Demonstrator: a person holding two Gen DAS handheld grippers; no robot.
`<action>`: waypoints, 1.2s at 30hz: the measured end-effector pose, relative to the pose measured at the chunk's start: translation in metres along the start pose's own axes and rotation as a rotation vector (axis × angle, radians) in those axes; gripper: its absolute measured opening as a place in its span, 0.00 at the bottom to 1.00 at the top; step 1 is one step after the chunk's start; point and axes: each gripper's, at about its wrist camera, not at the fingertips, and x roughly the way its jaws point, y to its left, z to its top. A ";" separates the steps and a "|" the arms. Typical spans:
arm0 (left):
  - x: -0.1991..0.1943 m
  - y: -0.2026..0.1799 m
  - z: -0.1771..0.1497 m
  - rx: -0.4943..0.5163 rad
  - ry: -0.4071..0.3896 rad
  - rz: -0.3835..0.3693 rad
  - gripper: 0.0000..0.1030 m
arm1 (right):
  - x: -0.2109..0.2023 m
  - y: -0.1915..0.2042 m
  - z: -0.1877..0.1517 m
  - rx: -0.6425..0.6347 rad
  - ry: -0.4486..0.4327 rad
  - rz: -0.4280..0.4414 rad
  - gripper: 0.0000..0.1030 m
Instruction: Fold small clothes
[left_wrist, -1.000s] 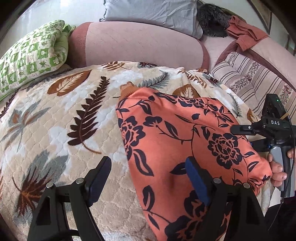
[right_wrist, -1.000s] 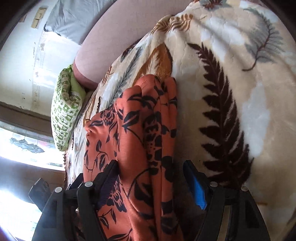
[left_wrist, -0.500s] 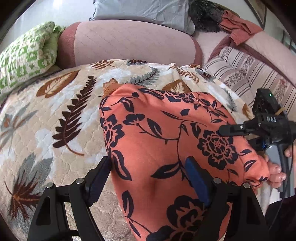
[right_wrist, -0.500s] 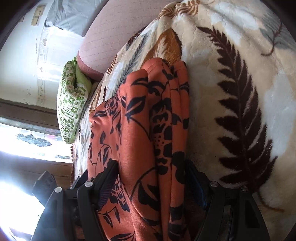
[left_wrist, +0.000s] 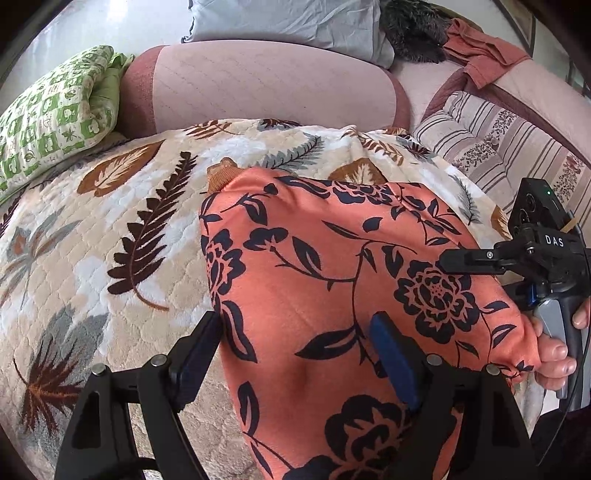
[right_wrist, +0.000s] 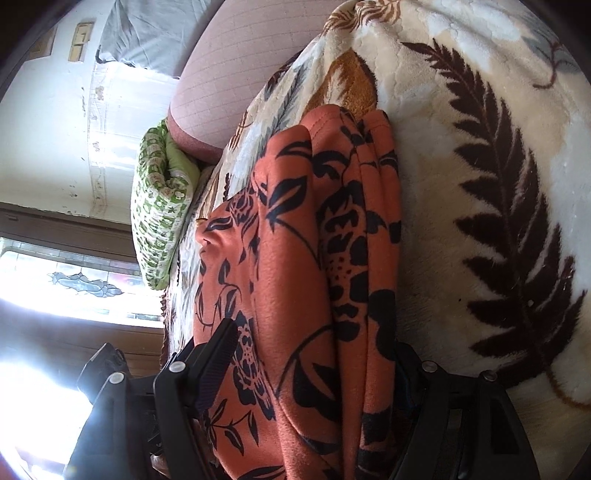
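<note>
Spreading across the middle of both frames, the orange floral garment (left_wrist: 332, 295) lies on my leaf-print blanket (left_wrist: 110, 240); my left tool (left_wrist: 295, 354) and right tool (right_wrist: 317, 354) straddle its edges, unclenched.

Home living room — pink quilted sofa (left_wrist: 266, 88), leaf-print blanket (left_wrist: 110, 229) spread over the seat, green patterned pillow (left_wrist: 55, 114), striped cushion (left_wrist: 495, 147), stained-glass window (right_wrist: 74, 284) — domestic clutter throughout.

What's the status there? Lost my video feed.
Left gripper open, straddling orange floral garment's near edge. Right gripper open around its bunched side. Garment on leaf-print blanket. Nothing in the way.
</note>
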 end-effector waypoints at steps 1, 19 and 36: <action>0.001 0.000 0.000 -0.001 0.000 0.002 0.81 | 0.001 0.000 0.000 -0.003 0.002 -0.004 0.74; 0.000 -0.005 0.000 -0.009 -0.010 0.021 0.82 | 0.012 0.038 -0.020 -0.107 -0.054 -0.133 0.61; 0.000 -0.008 0.004 0.014 -0.025 0.010 0.82 | 0.014 0.043 -0.020 -0.118 -0.052 -0.147 0.60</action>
